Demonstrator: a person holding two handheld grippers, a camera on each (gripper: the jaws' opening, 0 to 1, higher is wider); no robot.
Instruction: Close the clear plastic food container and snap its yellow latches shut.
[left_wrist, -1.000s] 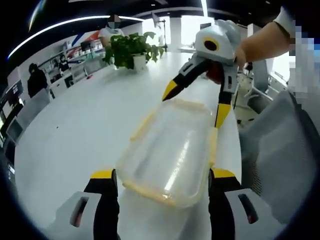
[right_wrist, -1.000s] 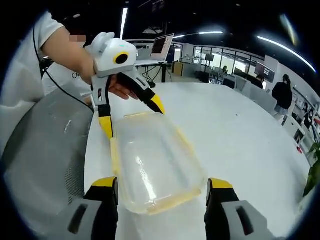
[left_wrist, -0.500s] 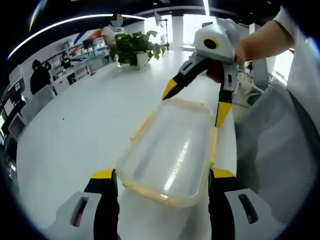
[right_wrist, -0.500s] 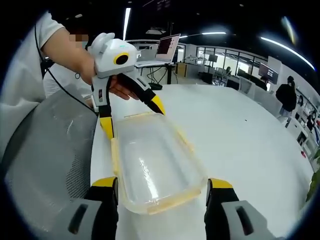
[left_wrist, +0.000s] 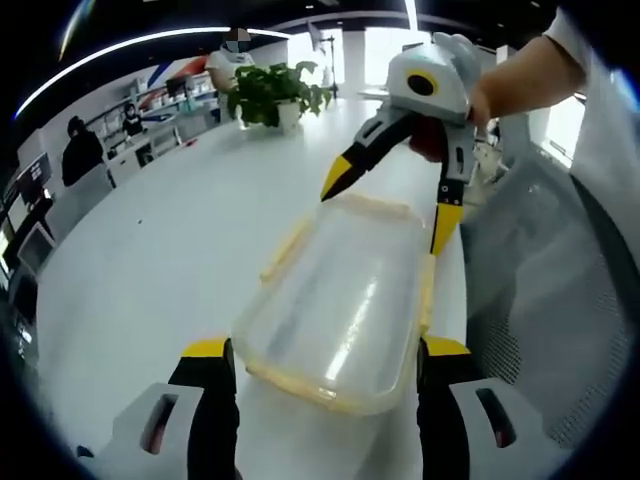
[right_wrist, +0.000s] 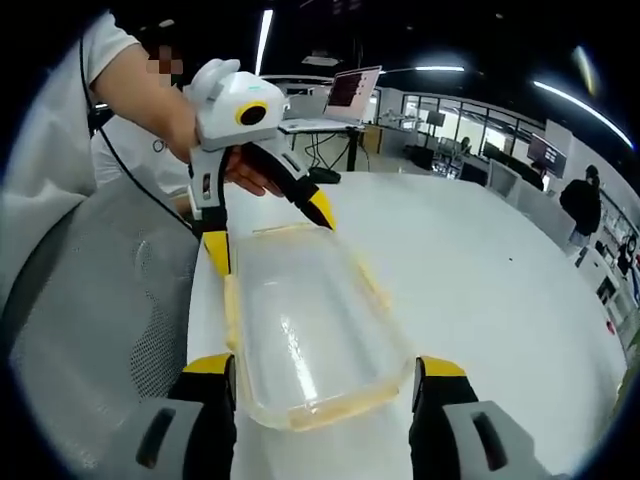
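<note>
The clear container (left_wrist: 345, 300), lid on and nothing visible inside, lies mid-frame on the white counter (left_wrist: 150, 260). Left claw (left_wrist: 325, 352) and right claw (right_wrist: 325, 368) are spread, straddling opposite ends.

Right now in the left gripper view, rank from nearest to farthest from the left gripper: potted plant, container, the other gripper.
1. Container: on the white table, its near end between the left gripper's fingers.
2. Right gripper: at the container's far end, fingers spread on either side of it.
3. Potted plant: at the far end of the table, upper left in the view.
</note>
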